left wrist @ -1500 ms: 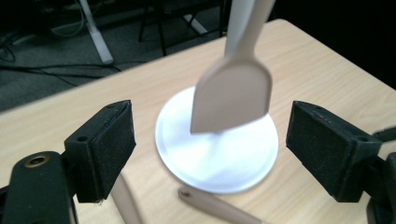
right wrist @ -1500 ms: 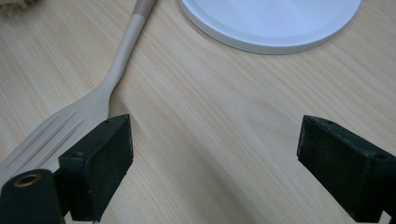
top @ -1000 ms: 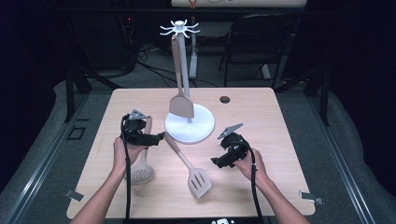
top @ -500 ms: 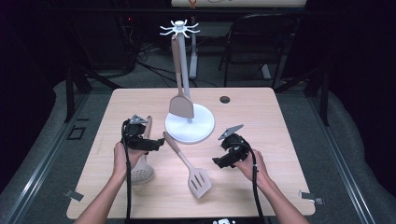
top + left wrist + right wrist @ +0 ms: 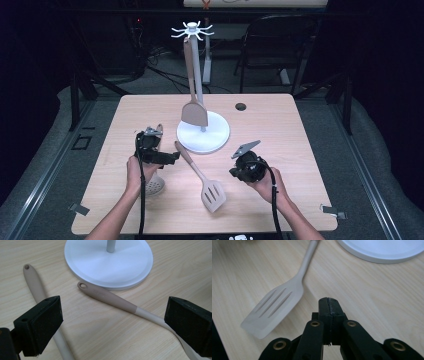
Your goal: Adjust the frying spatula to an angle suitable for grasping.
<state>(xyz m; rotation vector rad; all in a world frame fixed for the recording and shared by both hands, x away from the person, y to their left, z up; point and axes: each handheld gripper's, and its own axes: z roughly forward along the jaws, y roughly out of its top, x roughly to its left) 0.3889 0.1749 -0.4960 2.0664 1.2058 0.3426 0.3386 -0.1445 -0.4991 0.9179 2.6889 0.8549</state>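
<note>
Two grippers are working beside a slotted spatula on the table.
Left gripper is hovering spread wide over its handle; right gripper has just pressed together, empty.

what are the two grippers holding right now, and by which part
Nothing: the left gripper is open above the beige slotted spatula's handle; the right gripper is shut empty.

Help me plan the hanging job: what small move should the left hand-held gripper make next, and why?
Probably lower the left hand-held gripper and close on the slotted spatula's handle. Its jaws stand wide open and empty, the handle lies flat between them beside the stand's base, and the right hand-held gripper is shut, empty.
</note>
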